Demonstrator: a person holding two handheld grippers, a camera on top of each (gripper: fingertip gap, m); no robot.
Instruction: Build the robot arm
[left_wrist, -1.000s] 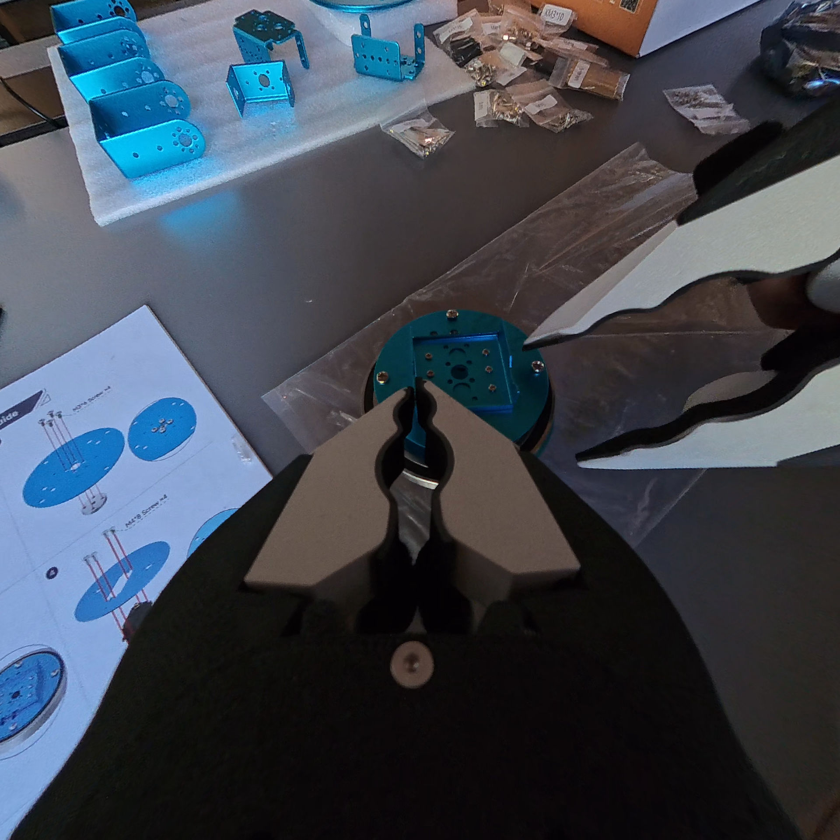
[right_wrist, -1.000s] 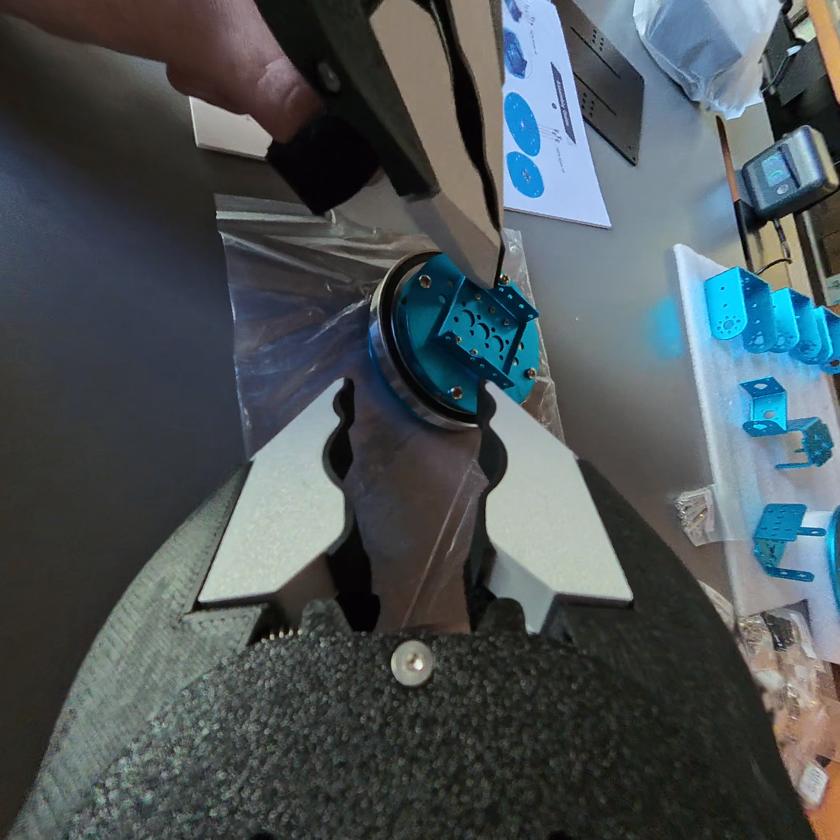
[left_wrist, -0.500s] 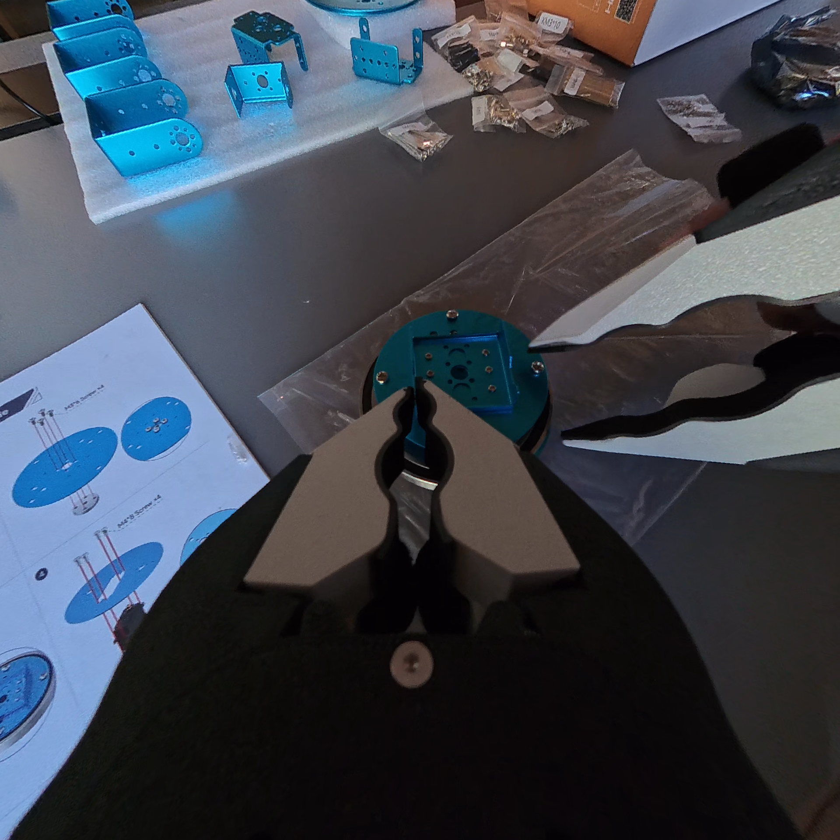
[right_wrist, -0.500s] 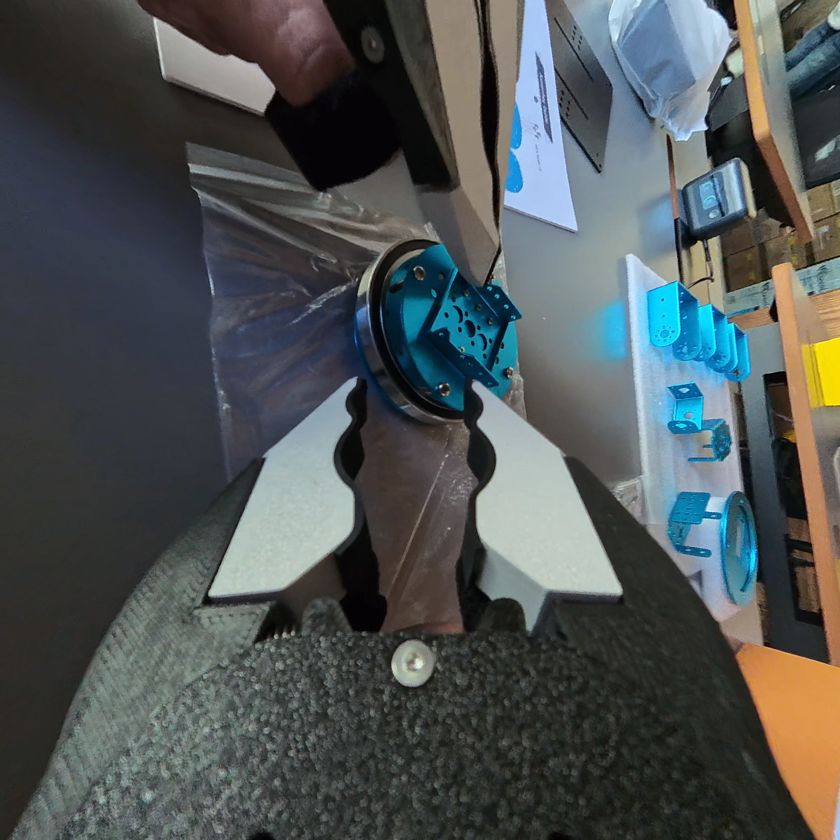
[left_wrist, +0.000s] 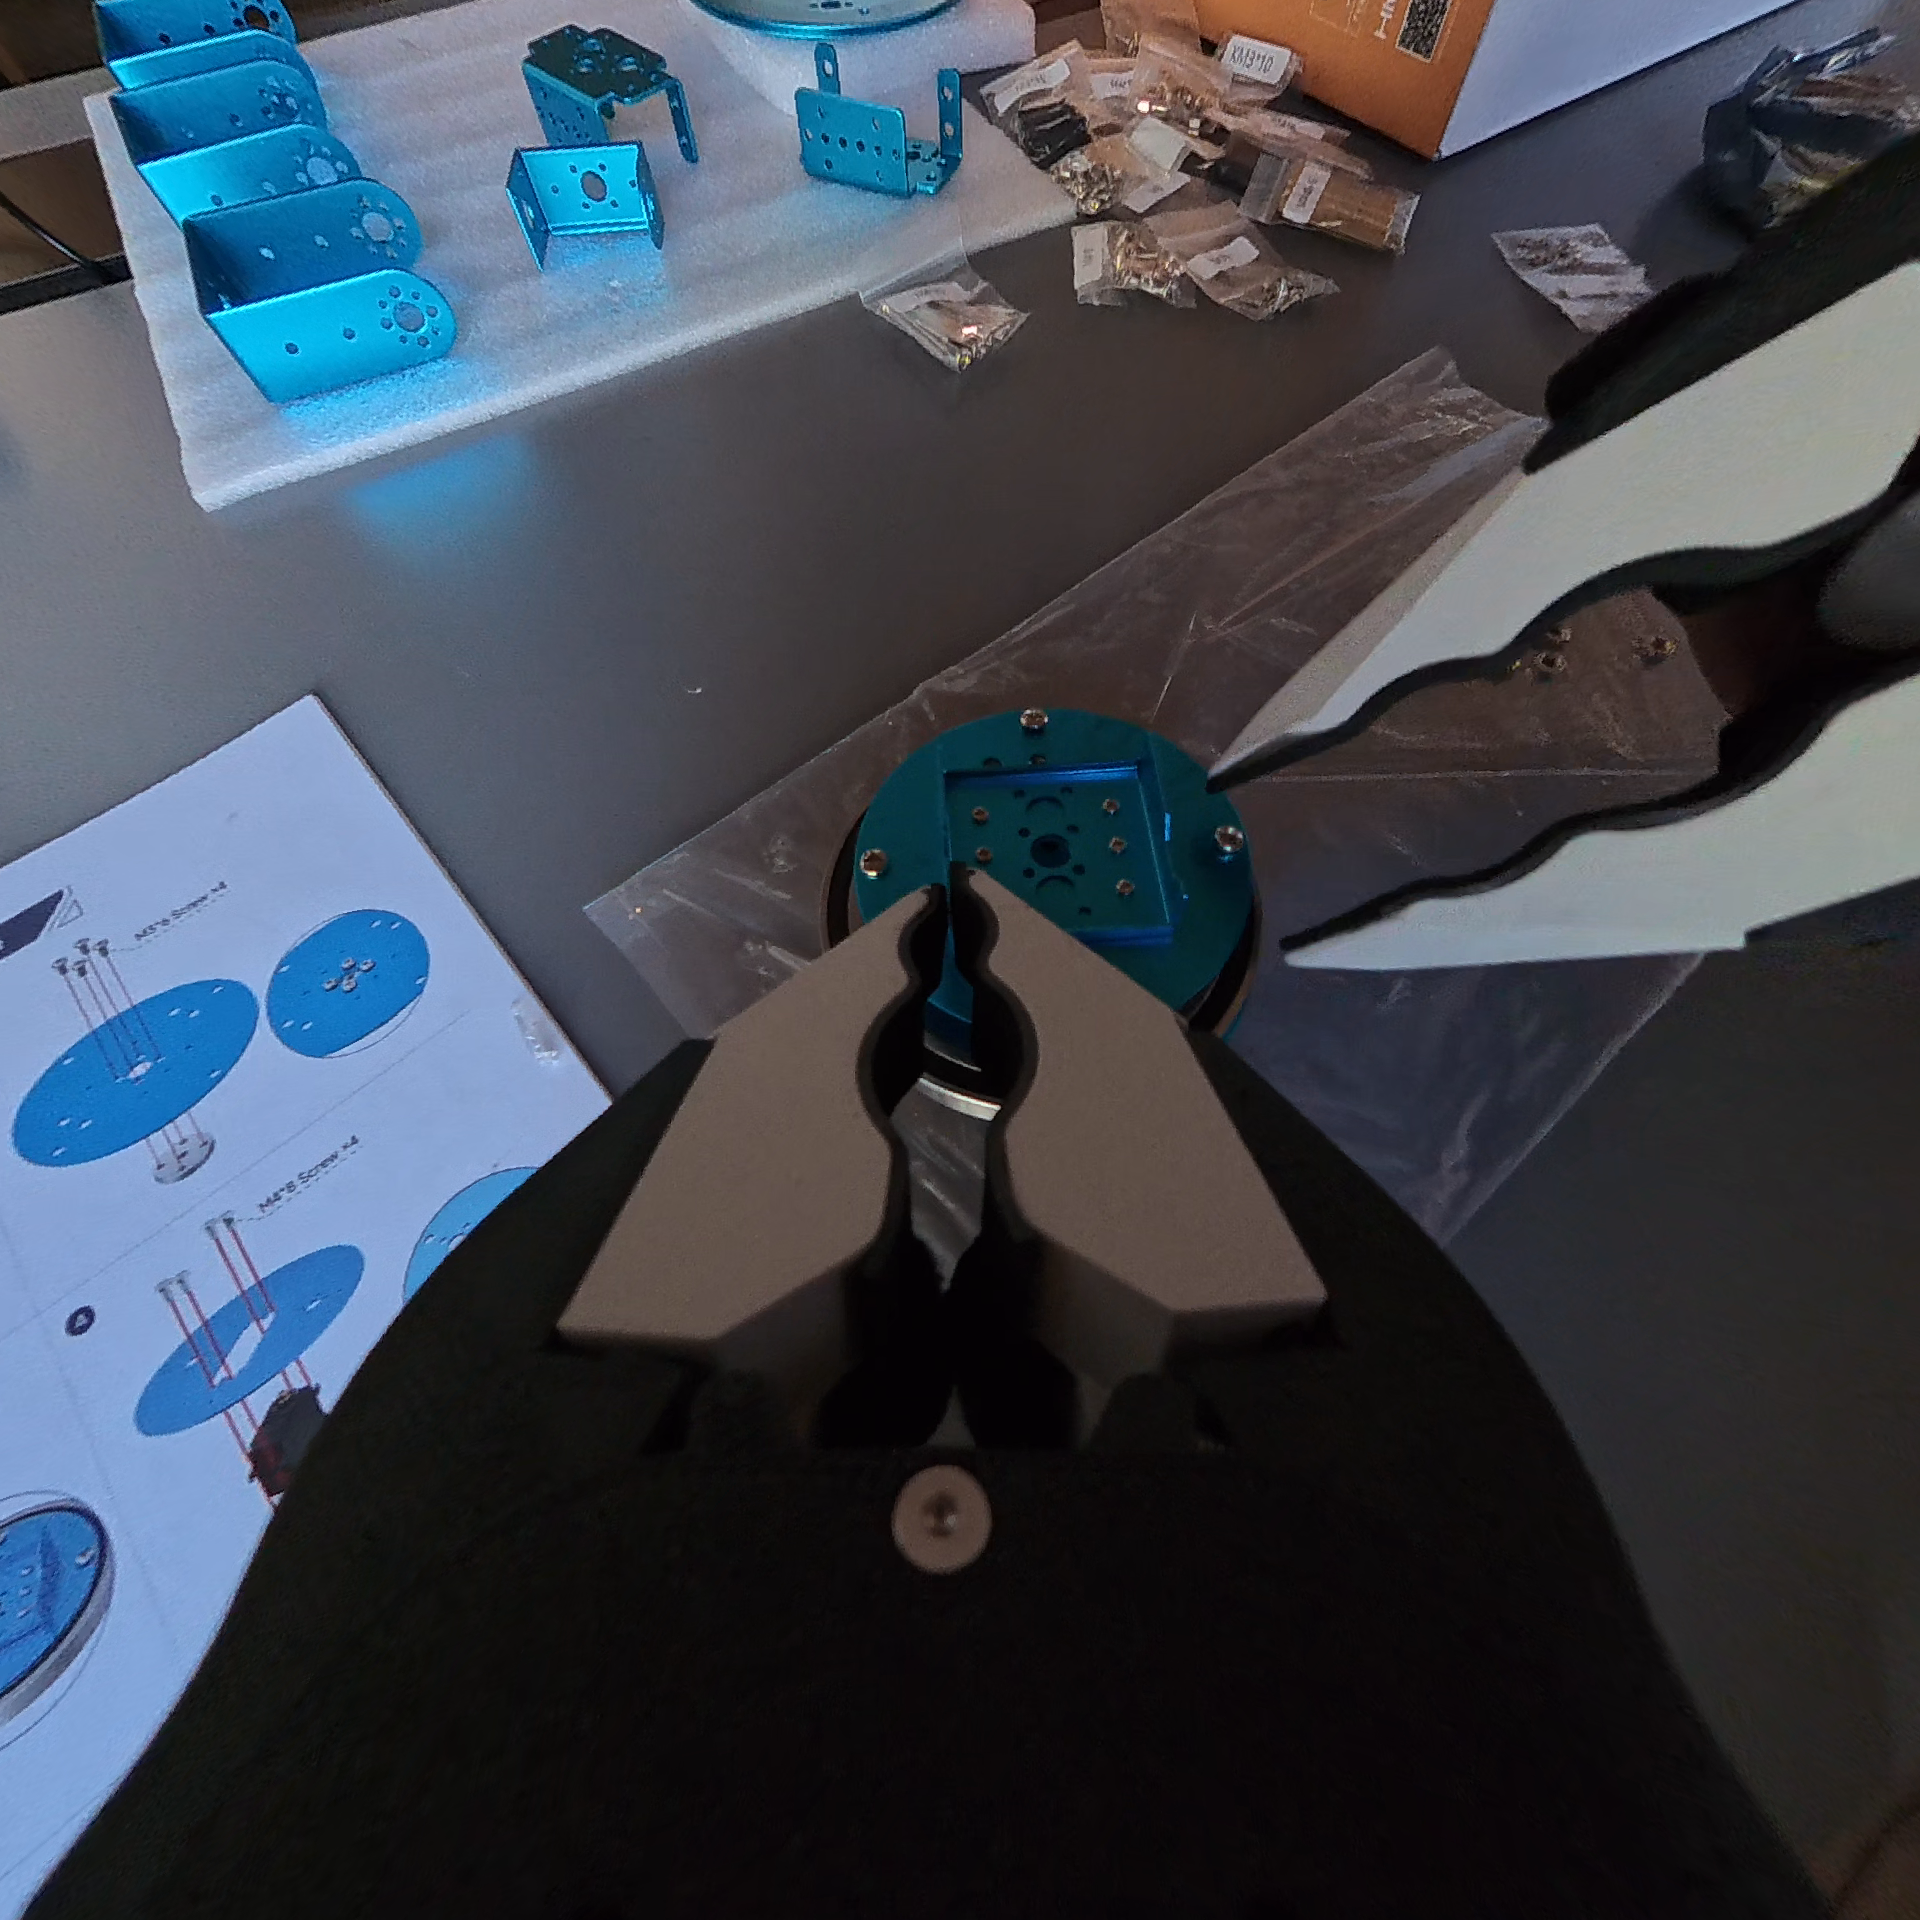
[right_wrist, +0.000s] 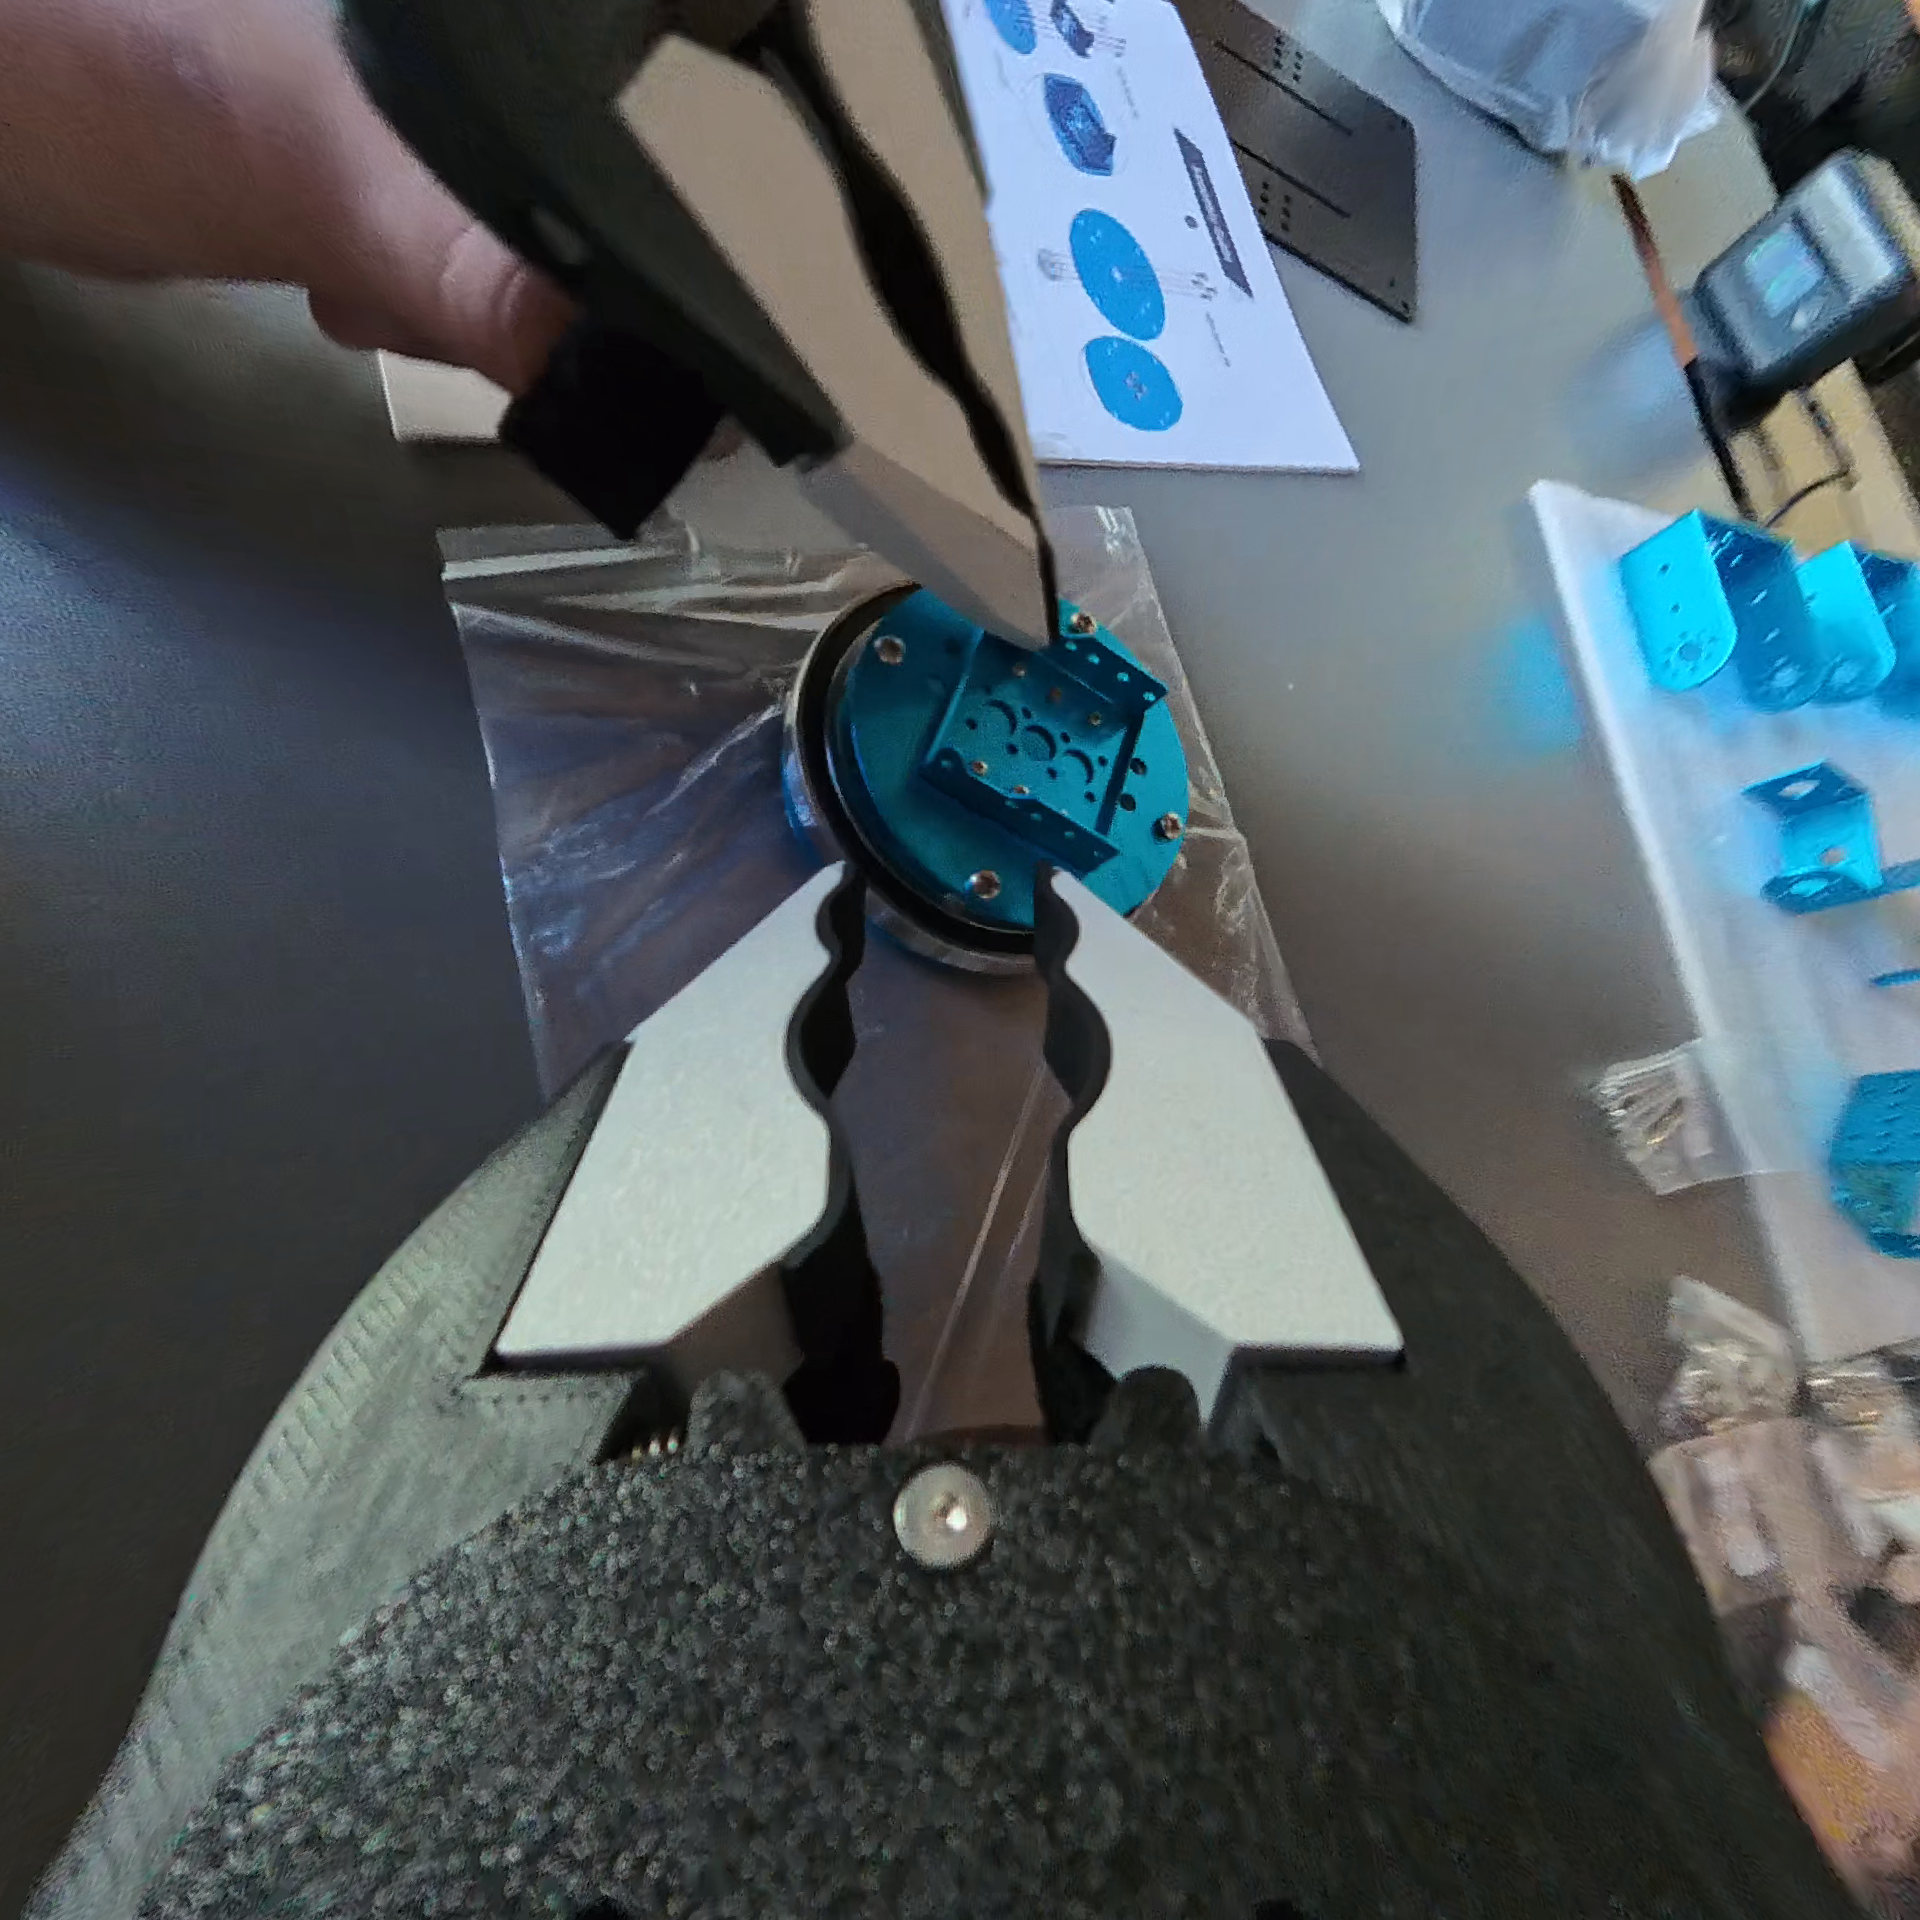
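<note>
Grey tabletop (left_wrist: 727, 582): round blue metal turntable base with square bracket (left_wrist: 1049, 842) on clear plastic bag (left_wrist: 1299, 623). Left gripper (left_wrist: 951, 899) clamps the bracket's wall; right gripper (right_wrist: 945, 904) parted narrowly, just beside the base.

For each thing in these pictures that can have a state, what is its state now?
left gripper: jaws shut on a wall of the blue bracket
right gripper: jaws open, tips at the blue disc's edge
blue bracket: upright on the disc, open side up
blue disc: flat on the plastic bag
plastic bag: spread flat on the table, crinkled
instruction sheet: lying flat, face up
</note>
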